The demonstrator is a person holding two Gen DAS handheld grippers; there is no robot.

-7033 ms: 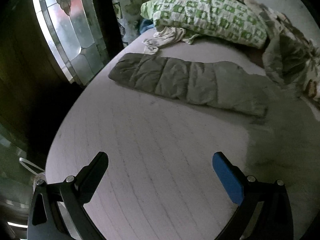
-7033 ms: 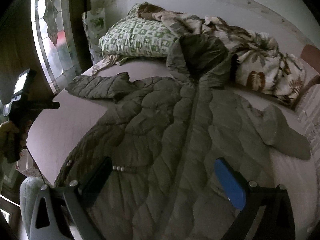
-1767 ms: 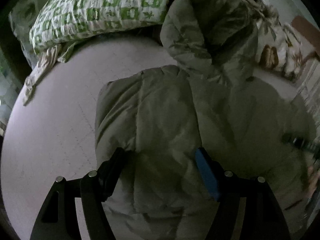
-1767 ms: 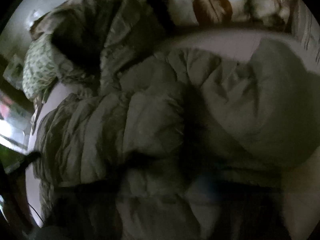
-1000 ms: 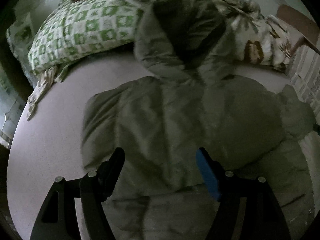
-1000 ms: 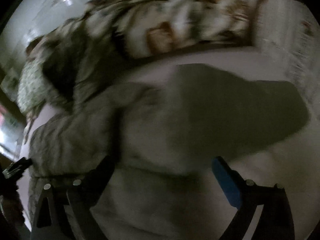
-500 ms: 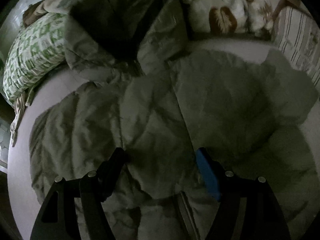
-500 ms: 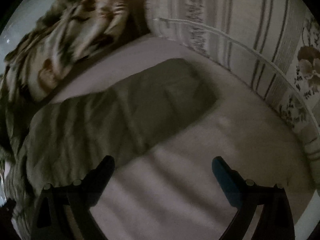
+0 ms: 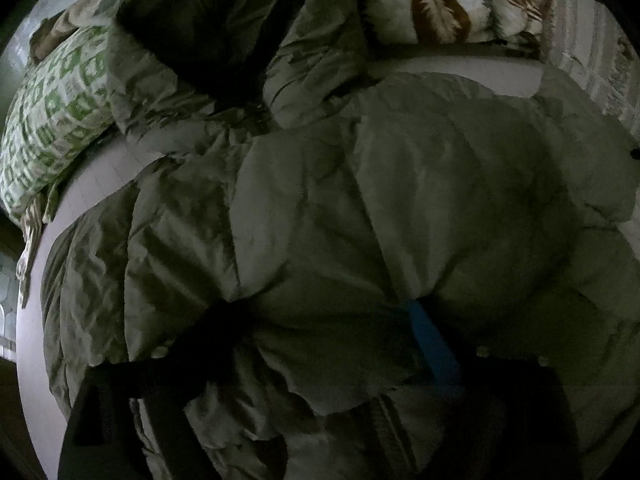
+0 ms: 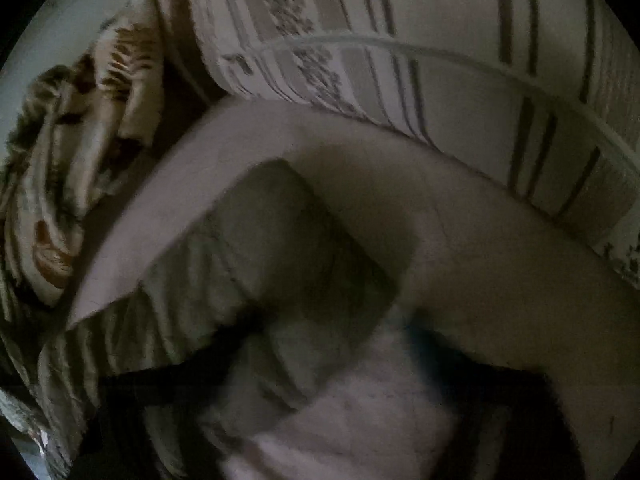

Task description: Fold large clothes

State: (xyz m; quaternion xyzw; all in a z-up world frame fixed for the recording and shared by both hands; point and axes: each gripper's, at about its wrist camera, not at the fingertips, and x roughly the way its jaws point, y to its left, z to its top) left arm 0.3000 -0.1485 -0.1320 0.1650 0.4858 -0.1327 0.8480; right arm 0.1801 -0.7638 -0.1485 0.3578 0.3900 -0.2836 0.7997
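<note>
An olive quilted jacket [image 9: 440, 184] lies bunched on the bed, its dark hood [image 9: 224, 32] at the top. My left gripper [image 9: 324, 332] sits low over the jacket's middle. Its jaws are opening, and a puffed fold bulges between the black finger and the blue finger [image 9: 430, 344]. In the blurred right wrist view the jacket's sleeve [image 10: 280, 240] stretches across the pale sheet [image 10: 480, 280]. My right gripper [image 10: 332, 336] is closing, and its fingers press on the sleeve's cuff end from both sides.
A green-checked pillow [image 9: 48, 120] lies at the left of the bed's head. A leaf-print blanket [image 9: 440, 12] is heaped behind the hood and shows again as the blanket [image 10: 60, 160] left of the sleeve. Striped bedding [image 10: 440, 40] rises just beyond the sleeve.
The left gripper has sunk closer onto the jacket and its jaws have widened. The right gripper swung over to the sleeve's end, came down, and its jaws narrowed around the cuff.
</note>
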